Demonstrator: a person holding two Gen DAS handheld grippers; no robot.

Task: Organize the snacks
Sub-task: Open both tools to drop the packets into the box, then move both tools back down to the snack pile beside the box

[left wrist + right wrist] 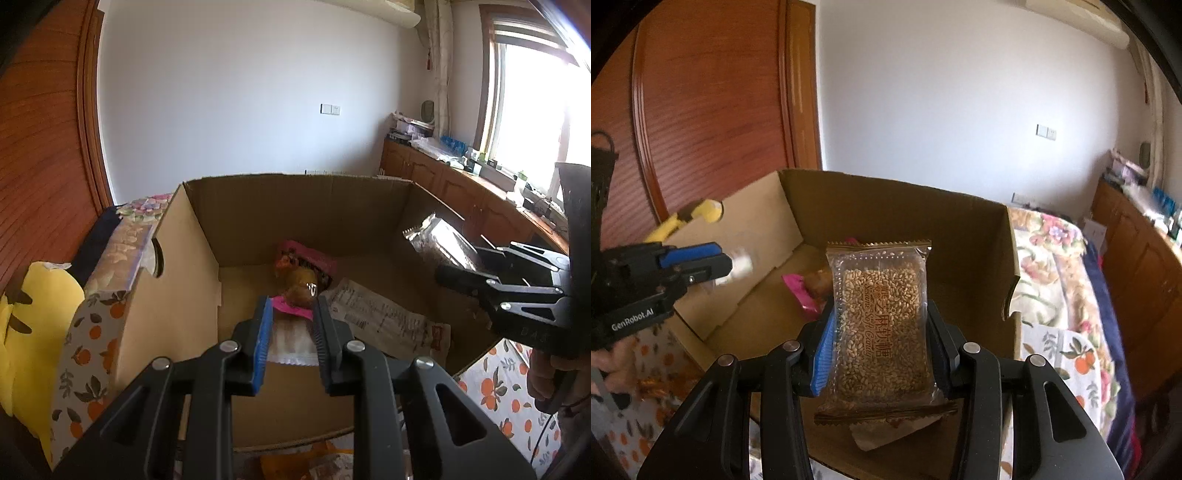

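Observation:
An open cardboard box point(295, 210) stands on a cloth with an orange print. Inside lie a pink-wrapped snack point(301, 275) and a flat white packet point(376, 317). My left gripper point(291, 314) is over the box's near wall, shut on a small white packet point(291, 341); in the right wrist view point(727, 264) the white packet point(740, 267) is blurred. My right gripper point(879, 325) is shut on a clear sesame candy packet point(882, 325) and holds it above the box point(975, 251). In the left wrist view this gripper point(461, 271) and its packet point(443, 240) are over the box's right side.
A yellow plush toy point(33, 317) and a patterned box point(122, 254) lie left of the cardboard box. A bed with a floral cover point(1060, 258) is on the right. Wooden cabinets point(454, 195) run under the window. An orange snack bag point(314, 461) lies below the box's near wall.

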